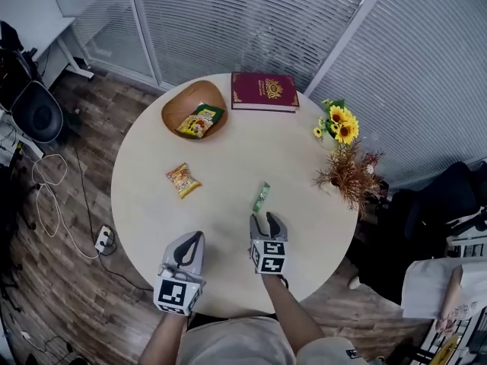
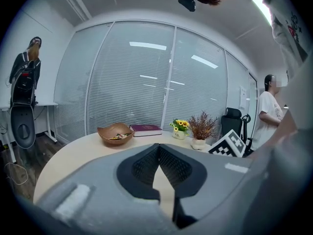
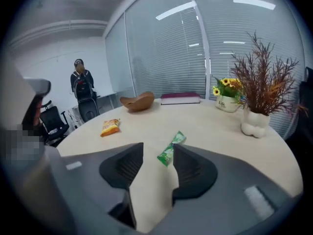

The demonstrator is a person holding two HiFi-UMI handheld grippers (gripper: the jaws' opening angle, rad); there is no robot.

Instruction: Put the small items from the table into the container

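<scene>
The task is about a third done, by my judgement. One yellow-and-green snack packet (image 1: 199, 122) already lies inside the shallow brown wooden bowl (image 1: 189, 97), which stands at the far edge of the round beige table (image 1: 228, 154).

Two small items are left on the tabletop. An orange-yellow snack packet (image 1: 183, 180) lies a little nearer the person than the bowl, almost straight in front of it. A slim green wrapper (image 1: 261, 197) lies well apart from the bowl, nearer the person and off to its right.

The right gripper (image 1: 266, 222) is at the green wrapper, on the side away from the bowl. Its fingers stand apart with the wrapper's near end just ahead of the gap, and the pads do not press on it. This pick looks begun but not yet made.

The left gripper (image 1: 192, 242) is far from the bowl, near the table's front edge. Its fingers are closed together at the tips with nothing between them.
</scene>
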